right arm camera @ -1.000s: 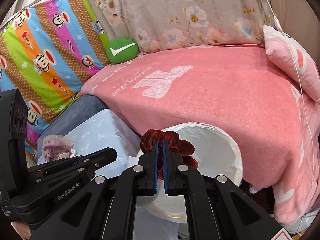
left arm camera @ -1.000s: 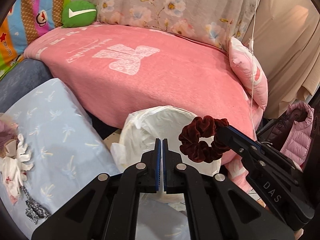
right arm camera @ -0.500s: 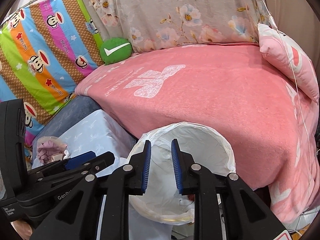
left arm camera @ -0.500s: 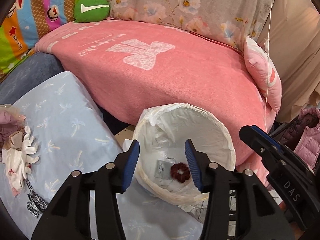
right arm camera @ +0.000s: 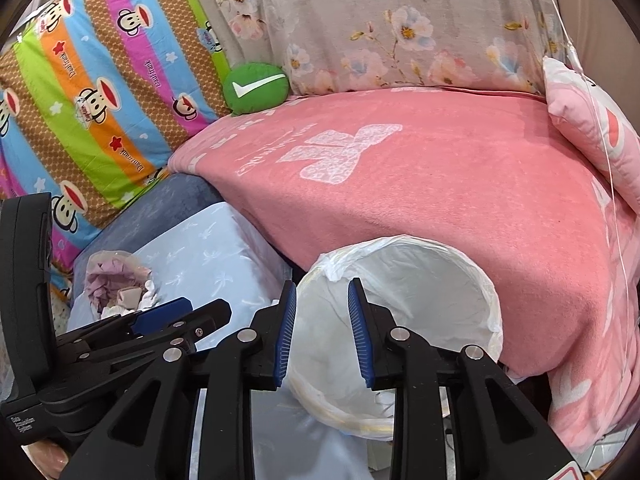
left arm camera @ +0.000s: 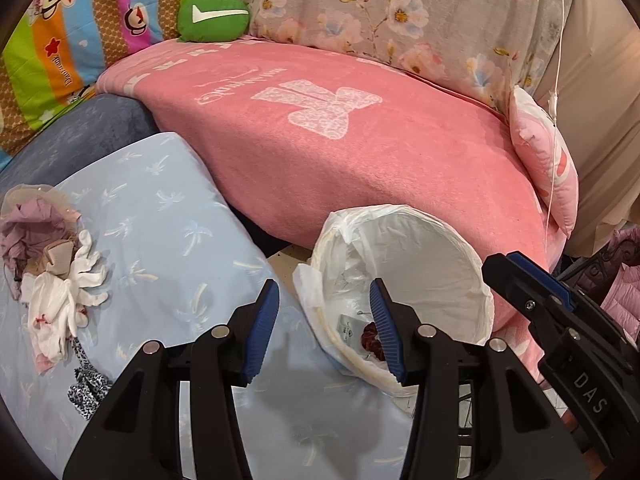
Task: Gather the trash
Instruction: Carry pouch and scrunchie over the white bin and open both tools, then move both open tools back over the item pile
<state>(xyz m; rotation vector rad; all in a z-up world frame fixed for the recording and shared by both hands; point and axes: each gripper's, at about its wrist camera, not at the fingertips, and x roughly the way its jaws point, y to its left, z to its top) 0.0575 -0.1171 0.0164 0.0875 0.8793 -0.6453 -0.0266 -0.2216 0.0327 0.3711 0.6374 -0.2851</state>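
Observation:
A white-lined trash bin (left arm camera: 440,256) stands by the pink bed; it also shows in the right wrist view (right arm camera: 440,280). A dark red scrunchie (left arm camera: 370,338) lies at its bottom beside a small paper tag (left arm camera: 348,326). My left gripper (left arm camera: 325,320) is open and empty above the bin's near rim. My right gripper (right arm camera: 322,316) is open and empty, over the bin's left rim. A pile of white and pink cloth scraps (left arm camera: 52,276) lies on the light blue cushion (left arm camera: 168,248) to the left, also seen in the right wrist view (right arm camera: 116,288).
A pink blanket (left arm camera: 340,152) covers the bed behind the bin. A green round pillow (left arm camera: 214,16), a striped monkey-print quilt (right arm camera: 92,100) and a floral cover (right arm camera: 400,32) line the back. A pink pillow (left arm camera: 544,168) and thin white cord (left arm camera: 554,120) hang at right.
My right gripper opened and let the scrunchie go; it fell into the bin. My left gripper opened too. Both grippers shifted slightly left.

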